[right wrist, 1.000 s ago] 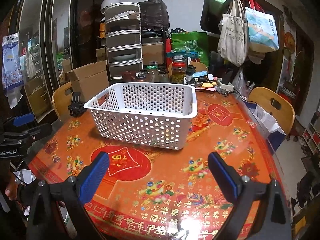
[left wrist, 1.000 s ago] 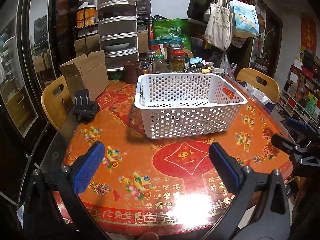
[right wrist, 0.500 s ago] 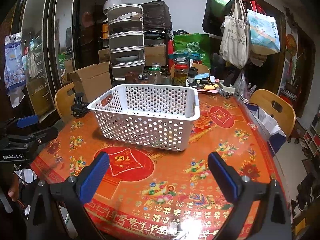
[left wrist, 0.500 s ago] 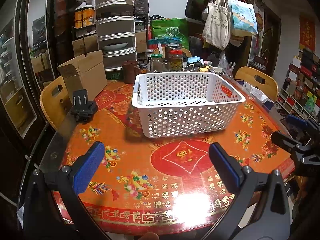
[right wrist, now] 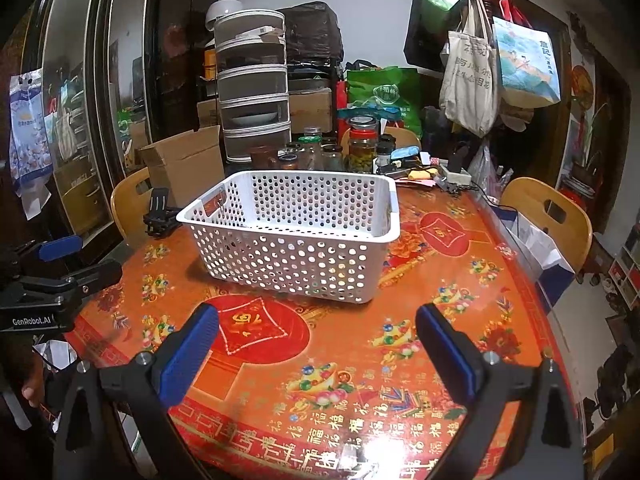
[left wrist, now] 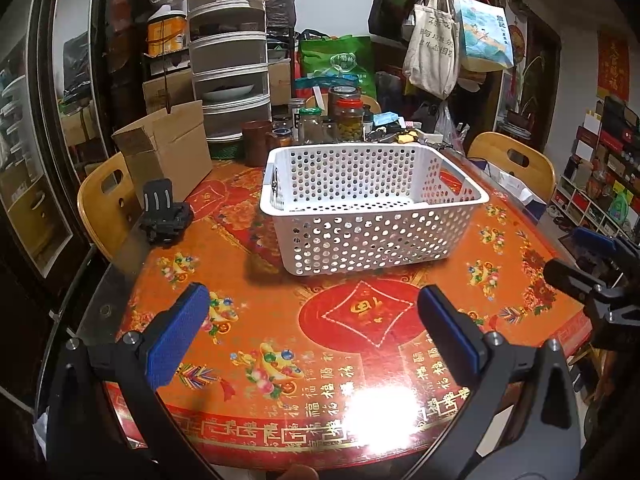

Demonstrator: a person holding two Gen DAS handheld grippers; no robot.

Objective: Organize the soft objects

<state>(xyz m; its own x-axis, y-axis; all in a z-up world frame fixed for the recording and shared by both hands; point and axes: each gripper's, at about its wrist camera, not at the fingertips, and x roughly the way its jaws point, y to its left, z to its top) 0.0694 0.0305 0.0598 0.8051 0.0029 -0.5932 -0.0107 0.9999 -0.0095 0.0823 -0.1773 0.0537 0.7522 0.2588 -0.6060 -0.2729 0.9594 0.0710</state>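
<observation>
A white perforated plastic basket (left wrist: pixel 372 204) stands in the middle of the round table with the red-orange patterned cover (left wrist: pixel 360 320); it also shows in the right wrist view (right wrist: pixel 292 236). It looks empty. No soft objects are visible. My left gripper (left wrist: pixel 312 328) is open and empty, above the table's near edge, well short of the basket. My right gripper (right wrist: pixel 316 348) is open and empty, also short of the basket. Each gripper shows at the side of the other's view: the right one (left wrist: pixel 592 264) and the left one (right wrist: pixel 64 268).
A black gadget (left wrist: pixel 164 216) lies at the table's left edge. A cardboard box (left wrist: pixel 168 156), jars (left wrist: pixel 348 120) and a stacked food cover (left wrist: pixel 230 64) crowd the far side. Wooden chairs stand at left (left wrist: pixel 104 200) and right (left wrist: pixel 516 160).
Both grippers have drawn back and risen slightly, so the basket looks a little farther away. Jaws stay open. Nothing on the table has moved.
</observation>
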